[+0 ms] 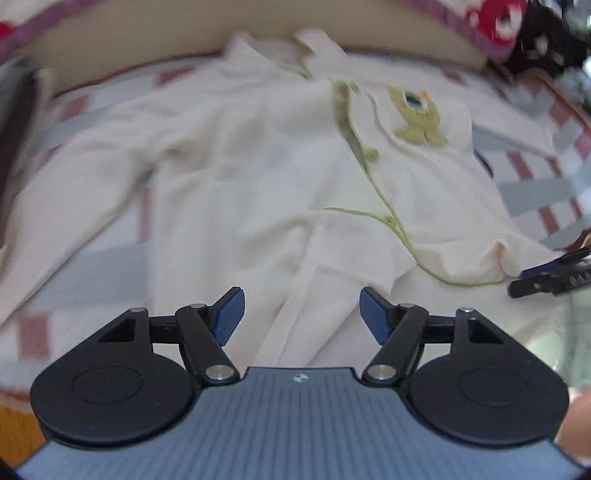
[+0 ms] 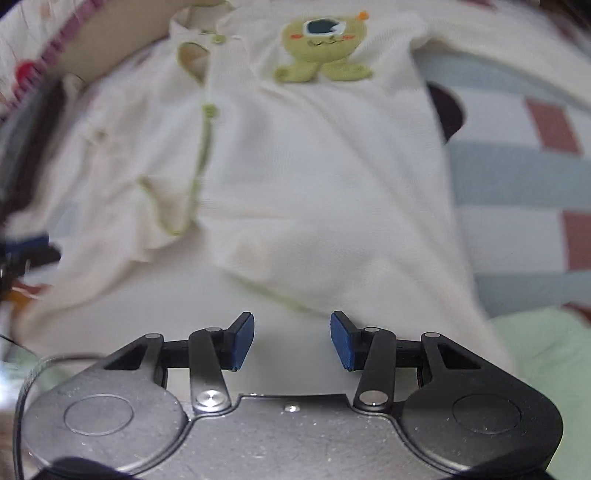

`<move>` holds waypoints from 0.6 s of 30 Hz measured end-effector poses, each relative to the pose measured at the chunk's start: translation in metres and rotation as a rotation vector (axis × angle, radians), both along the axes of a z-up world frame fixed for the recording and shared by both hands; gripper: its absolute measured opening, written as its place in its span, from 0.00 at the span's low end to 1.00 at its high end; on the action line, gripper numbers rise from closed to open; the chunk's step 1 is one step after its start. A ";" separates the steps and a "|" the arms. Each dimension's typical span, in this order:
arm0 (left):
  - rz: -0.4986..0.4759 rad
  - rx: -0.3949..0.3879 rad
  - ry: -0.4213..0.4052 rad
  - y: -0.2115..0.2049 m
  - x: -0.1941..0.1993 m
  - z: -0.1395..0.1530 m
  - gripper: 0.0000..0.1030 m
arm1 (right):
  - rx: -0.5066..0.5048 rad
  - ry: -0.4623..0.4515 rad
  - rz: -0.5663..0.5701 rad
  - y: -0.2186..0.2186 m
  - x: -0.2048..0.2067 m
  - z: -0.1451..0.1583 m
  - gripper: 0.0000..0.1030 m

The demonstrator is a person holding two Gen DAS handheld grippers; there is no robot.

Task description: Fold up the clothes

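A cream baby garment (image 1: 258, 177) with green piping and a green monster patch (image 1: 417, 114) lies spread out on a checked bedsheet (image 1: 92, 269). My left gripper (image 1: 301, 314) is open and empty, just above the garment's lower hem. In the right wrist view the same garment (image 2: 314, 177) and its patch (image 2: 321, 44) fill the frame. My right gripper (image 2: 291, 339) is open and empty over the garment's lower edge. The right gripper's fingers (image 1: 546, 277) show at the right edge of the left wrist view, beside the garment's corner.
The sheet (image 2: 517, 173) has grey-blue and dull red squares. A beige cushion or headboard (image 1: 147, 40) runs along the far side. A patterned red and purple cloth (image 1: 491, 22) lies at the back right. A pale green fabric (image 2: 546, 354) sits at the near right.
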State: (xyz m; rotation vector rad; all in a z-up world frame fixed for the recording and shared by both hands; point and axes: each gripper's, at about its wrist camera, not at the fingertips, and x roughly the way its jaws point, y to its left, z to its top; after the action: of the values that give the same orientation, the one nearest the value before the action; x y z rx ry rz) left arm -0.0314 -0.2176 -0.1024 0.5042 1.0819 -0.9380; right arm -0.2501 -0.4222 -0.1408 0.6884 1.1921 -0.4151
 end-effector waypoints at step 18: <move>-0.090 -0.104 0.149 0.003 -0.001 -0.059 0.70 | -0.002 -0.135 0.051 -0.003 0.002 -0.038 0.57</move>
State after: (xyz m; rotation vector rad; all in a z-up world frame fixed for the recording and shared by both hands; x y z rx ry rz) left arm -0.0321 -0.2144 -0.1610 0.4048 1.1449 -1.1191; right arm -0.2481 -0.4249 -0.1784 0.6726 1.0787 -0.3219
